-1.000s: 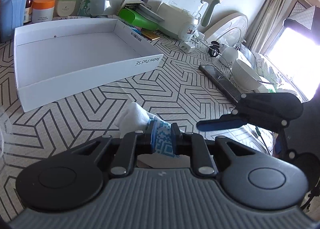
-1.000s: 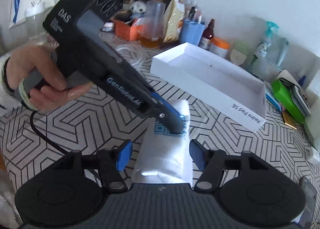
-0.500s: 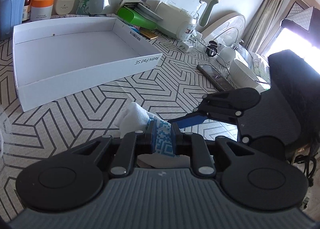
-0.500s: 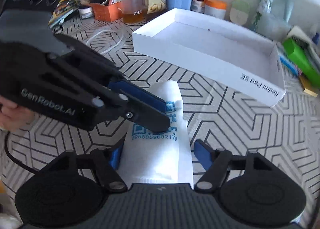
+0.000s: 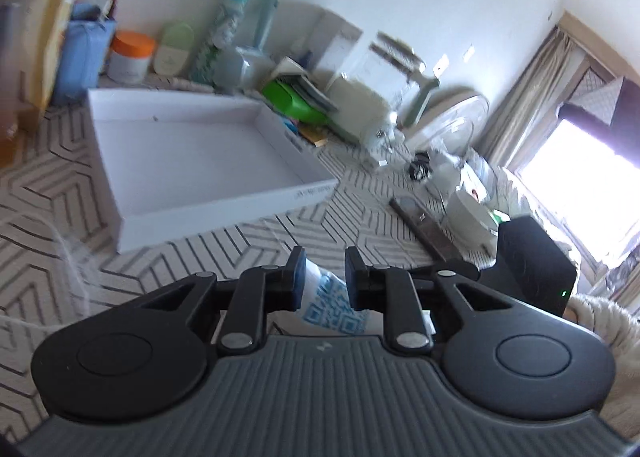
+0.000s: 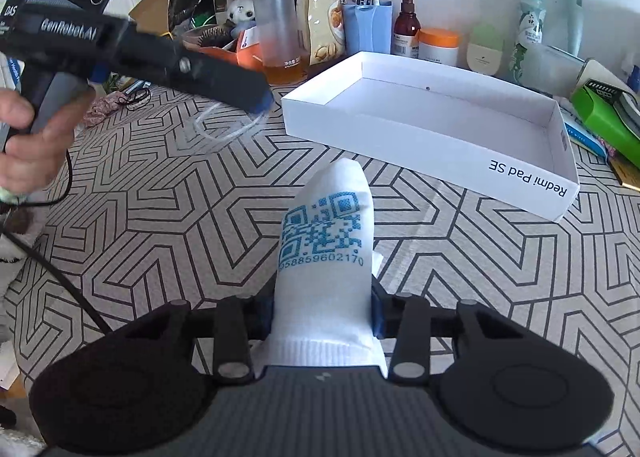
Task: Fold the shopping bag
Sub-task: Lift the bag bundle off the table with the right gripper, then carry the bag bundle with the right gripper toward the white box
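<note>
The shopping bag is a white folded bundle with a blue QR code, lying on the patterned tablecloth. My right gripper is shut on its near end, fingers pressing both sides. My left gripper is open and empty, lifted above the table; the bag shows below and behind its fingertips. In the right wrist view the left gripper hovers at the upper left, apart from the bag.
A white shallow box stands behind the bag. Bottles, jars and a blue holder line the back wall. A kettle and a fan sit at the right, with a dark phone nearby.
My left gripper let go of the bag, opened, and lifted up and away to the left. My right gripper closed on the bag's near end.
</note>
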`<state>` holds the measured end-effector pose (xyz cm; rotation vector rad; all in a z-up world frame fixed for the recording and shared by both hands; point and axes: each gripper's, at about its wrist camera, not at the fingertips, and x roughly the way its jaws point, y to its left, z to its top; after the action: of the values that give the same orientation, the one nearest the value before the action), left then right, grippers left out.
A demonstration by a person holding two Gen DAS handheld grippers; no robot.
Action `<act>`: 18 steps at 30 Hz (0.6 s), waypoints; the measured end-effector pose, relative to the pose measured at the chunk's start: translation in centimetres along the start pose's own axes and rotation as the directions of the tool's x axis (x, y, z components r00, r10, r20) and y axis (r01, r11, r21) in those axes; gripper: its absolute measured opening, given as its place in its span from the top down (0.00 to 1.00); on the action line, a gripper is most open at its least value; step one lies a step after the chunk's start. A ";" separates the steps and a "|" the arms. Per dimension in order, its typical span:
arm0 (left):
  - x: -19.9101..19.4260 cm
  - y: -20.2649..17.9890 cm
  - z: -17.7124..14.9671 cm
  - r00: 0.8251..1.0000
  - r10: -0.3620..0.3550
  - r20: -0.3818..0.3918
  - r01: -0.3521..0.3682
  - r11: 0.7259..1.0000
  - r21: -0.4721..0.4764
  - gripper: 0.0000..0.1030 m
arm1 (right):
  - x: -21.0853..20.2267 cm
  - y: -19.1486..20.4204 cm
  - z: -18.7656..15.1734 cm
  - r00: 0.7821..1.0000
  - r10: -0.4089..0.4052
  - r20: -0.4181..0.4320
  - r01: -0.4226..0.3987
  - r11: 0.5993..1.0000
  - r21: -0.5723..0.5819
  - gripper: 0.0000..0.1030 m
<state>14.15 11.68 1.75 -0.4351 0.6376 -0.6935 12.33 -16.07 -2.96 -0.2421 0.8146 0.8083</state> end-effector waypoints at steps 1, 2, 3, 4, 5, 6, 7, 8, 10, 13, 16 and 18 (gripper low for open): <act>-0.8 0.8 0.0 1.000 0.025 0.016 -0.024 0.999 -0.030 0.80 | 0.0 0.0 0.0 1.000 0.000 -0.002 0.000 1.000 -0.005 0.59; -1.1 1.4 -0.1 0.998 0.053 0.019 -0.052 0.997 -0.054 0.80 | 0.0 0.0 0.1 1.000 0.001 -0.002 -0.001 1.000 0.000 0.59; -0.9 1.9 -0.3 0.997 0.083 0.007 -0.082 0.994 -0.070 0.80 | 0.0 0.0 0.0 1.000 0.000 -0.001 0.000 1.000 0.002 0.59; -0.3 2.3 -0.5 0.993 0.119 -0.016 -0.120 0.989 -0.086 0.79 | 0.0 0.2 0.0 1.000 -0.007 -0.001 0.007 1.000 -0.007 0.59; 0.6 2.6 -0.6 0.986 0.160 -0.046 -0.164 0.982 -0.098 0.79 | 0.0 0.4 0.0 1.000 -0.015 0.000 0.015 1.000 -0.009 0.59; 1.4 2.8 -0.6 0.978 0.195 -0.072 -0.201 0.975 -0.091 0.79 | 0.0 0.5 0.0 1.000 -0.019 -0.001 0.019 1.000 -0.011 0.59; 1.9 2.7 -0.7 0.971 0.221 -0.089 -0.228 0.971 -0.074 0.79 | 0.0 0.4 0.1 1.000 -0.017 -0.002 0.017 1.000 -0.010 0.59; 2.0 2.8 -0.7 0.964 0.250 -0.093 -0.256 0.965 -0.055 0.79 | 0.0 0.1 0.1 1.000 -0.008 0.002 0.008 1.000 0.016 0.59; 1.3 2.7 -0.5 0.946 0.319 -0.065 -0.320 0.947 -0.017 0.76 | -0.1 -0.4 0.2 1.000 0.007 0.013 -0.007 0.998 0.056 0.59; -1.3 3.5 0.3 0.906 0.423 0.028 -0.423 0.906 0.004 0.57 | -0.2 -1.5 -0.1 0.998 0.030 0.062 -0.039 0.989 0.146 0.60; -4.1 6.0 0.9 0.835 0.544 0.085 -0.543 0.839 -0.037 0.55 | -0.2 -2.5 -0.2 0.993 0.064 0.103 -0.085 0.972 0.219 0.60; -5.9 7.7 1.1 0.796 0.601 0.076 -0.594 0.799 -0.093 0.50 | -0.3 -3.2 0.0 0.987 0.095 0.132 -0.127 0.956 0.265 0.60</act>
<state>14.81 21.33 0.56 -0.2979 0.6557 -0.0396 14.50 -18.43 -3.09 0.0968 0.8232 0.7975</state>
